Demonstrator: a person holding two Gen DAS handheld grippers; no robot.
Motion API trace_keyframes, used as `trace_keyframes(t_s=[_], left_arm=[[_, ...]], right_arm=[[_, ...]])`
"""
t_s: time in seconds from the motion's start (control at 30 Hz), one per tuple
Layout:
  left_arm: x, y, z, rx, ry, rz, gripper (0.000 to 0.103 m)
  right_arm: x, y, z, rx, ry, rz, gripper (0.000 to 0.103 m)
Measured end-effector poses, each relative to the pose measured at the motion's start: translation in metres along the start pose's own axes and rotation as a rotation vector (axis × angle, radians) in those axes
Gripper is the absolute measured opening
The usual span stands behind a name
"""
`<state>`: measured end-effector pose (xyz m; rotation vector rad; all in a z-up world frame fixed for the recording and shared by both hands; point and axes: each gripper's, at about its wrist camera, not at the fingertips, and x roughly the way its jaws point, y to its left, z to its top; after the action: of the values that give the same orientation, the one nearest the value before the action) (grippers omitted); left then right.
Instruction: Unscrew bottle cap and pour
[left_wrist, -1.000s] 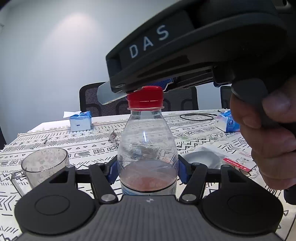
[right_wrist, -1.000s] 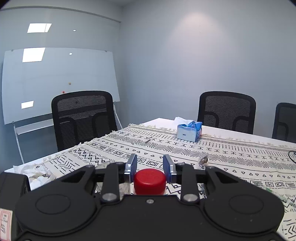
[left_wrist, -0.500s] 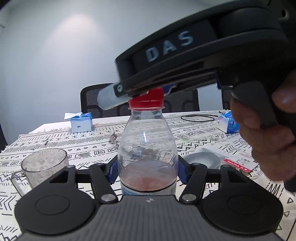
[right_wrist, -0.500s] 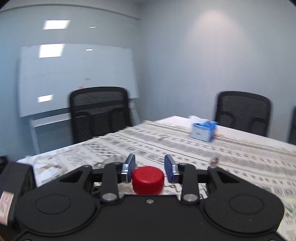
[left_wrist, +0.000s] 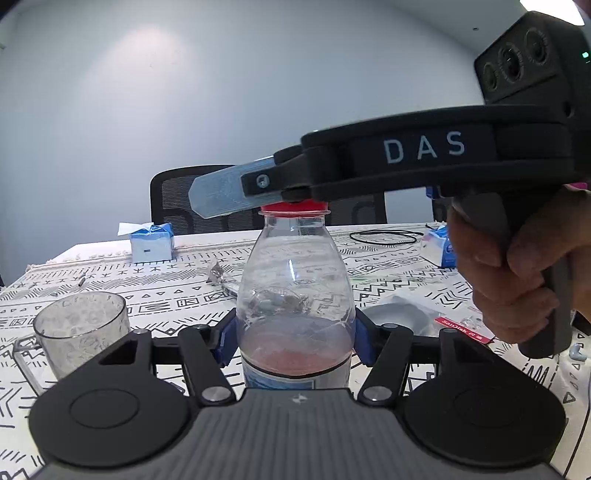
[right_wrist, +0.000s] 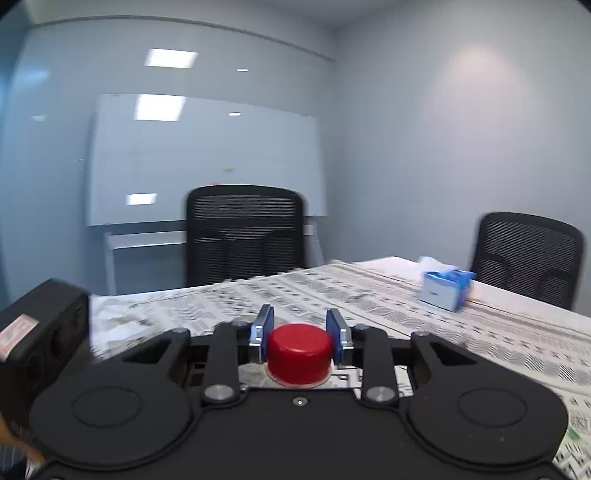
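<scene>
A clear plastic bottle (left_wrist: 293, 295) with a little reddish liquid at the bottom stands upright on the patterned tablecloth. My left gripper (left_wrist: 293, 341) is shut on the bottle's lower body. Its red cap (right_wrist: 300, 352) sits on the neck; in the left wrist view the cap (left_wrist: 295, 207) shows only as a thin red strip under my right gripper. My right gripper (right_wrist: 300, 334) comes in level from the right, its blue pads (right_wrist: 263, 332) shut on the cap's sides. An empty clear glass mug (left_wrist: 79, 330) stands to the bottle's left.
A blue tissue box (left_wrist: 152, 245) sits at the table's far left, another blue pack (left_wrist: 439, 247) at the right. A black cable loop (left_wrist: 386, 236), a plastic-wrapped item with a red label (left_wrist: 417, 319) and a crumpled wrapper (left_wrist: 218, 275) lie behind the bottle. Black chairs (right_wrist: 245, 232) ring the table.
My right gripper has swung round the cap, from pointing up-left to nearly level, and its view has panned left. The cap shows less below the gripper. The left gripper and bottle have not moved.
</scene>
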<state>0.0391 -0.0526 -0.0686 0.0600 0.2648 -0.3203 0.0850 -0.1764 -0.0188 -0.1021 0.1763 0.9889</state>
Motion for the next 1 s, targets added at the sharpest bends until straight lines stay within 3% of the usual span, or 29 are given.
trace_keyframes(t_s=[0.07,0.2,0.27,0.3,0.43,0.77,1.0], left_arm=[[0.001,-0.002,0.000,0.003,-0.002,0.012,0.057],[0.003,-0.003,-0.001,0.003,-0.007,0.033,0.057],[0.004,-0.005,-0.001,0.010,-0.011,0.044,0.057],[0.005,-0.005,-0.001,0.007,-0.011,0.049,0.057],[0.006,-0.006,-0.001,0.011,-0.016,0.056,0.057],[0.004,-0.006,-0.002,0.000,-0.019,0.047,0.056],[0.002,-0.002,-0.003,-0.013,-0.017,0.019,0.056]], right_arm=[[-0.001,-0.004,0.003,0.054,0.019,-0.001,0.033],[-0.003,0.015,0.010,0.121,0.040,-0.161,0.039],[-0.005,0.028,0.014,0.108,0.033,-0.238,0.039],[-0.003,0.036,0.016,0.090,0.036,-0.278,0.032],[0.004,0.044,0.015,0.073,0.080,-0.352,0.034],[0.004,0.042,0.009,0.088,0.076,-0.350,0.032],[0.000,0.022,0.009,0.021,0.076,-0.193,0.032]])
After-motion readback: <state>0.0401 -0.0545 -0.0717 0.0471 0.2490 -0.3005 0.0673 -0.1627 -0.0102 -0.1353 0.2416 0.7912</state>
